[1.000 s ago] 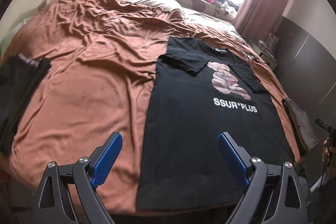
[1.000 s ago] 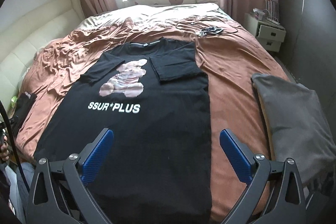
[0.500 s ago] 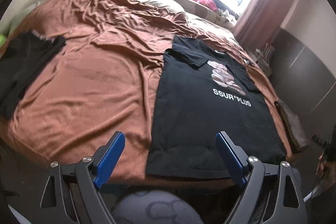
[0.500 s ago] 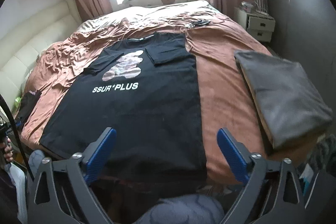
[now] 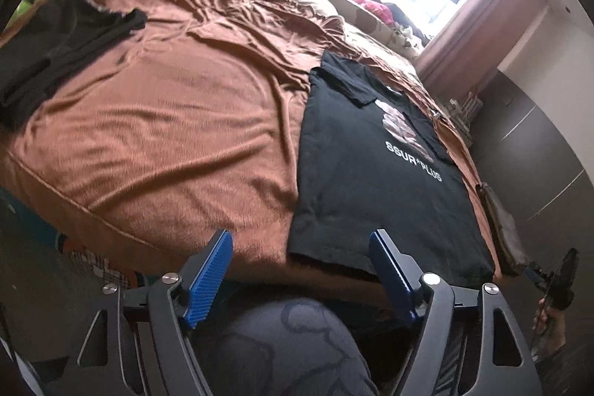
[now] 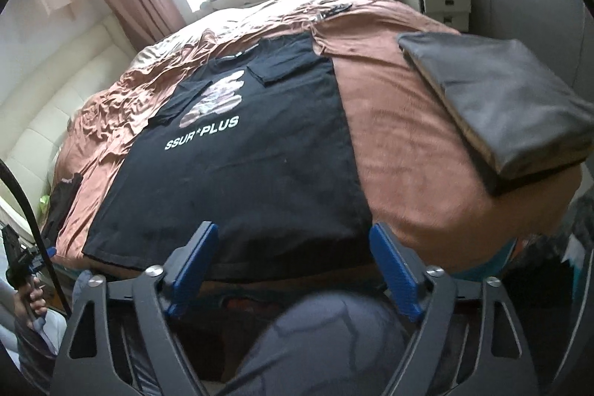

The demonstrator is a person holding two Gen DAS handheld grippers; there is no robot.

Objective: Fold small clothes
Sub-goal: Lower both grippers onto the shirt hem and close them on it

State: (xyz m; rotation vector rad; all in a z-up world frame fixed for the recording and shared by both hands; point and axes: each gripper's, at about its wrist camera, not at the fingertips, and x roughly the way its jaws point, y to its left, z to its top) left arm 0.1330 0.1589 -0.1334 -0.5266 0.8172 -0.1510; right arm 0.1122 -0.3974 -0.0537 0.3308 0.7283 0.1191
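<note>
Left gripper [image 5: 300, 270] wide open, empty; right gripper [image 6: 295, 260] likewise, near black T-shirt [image 6: 252, 166] hem.

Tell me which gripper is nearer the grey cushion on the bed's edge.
Right. The right gripper hangs off the foot of the bed with the grey cushion ahead to its right. The left gripper sits across the black T-shirt from it, farther away.

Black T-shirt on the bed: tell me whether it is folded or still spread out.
Partly folded. The black T-shirt lies flat on the bed, body at full length, but both sleeves are turned in over the chest beside the bear print.
</note>
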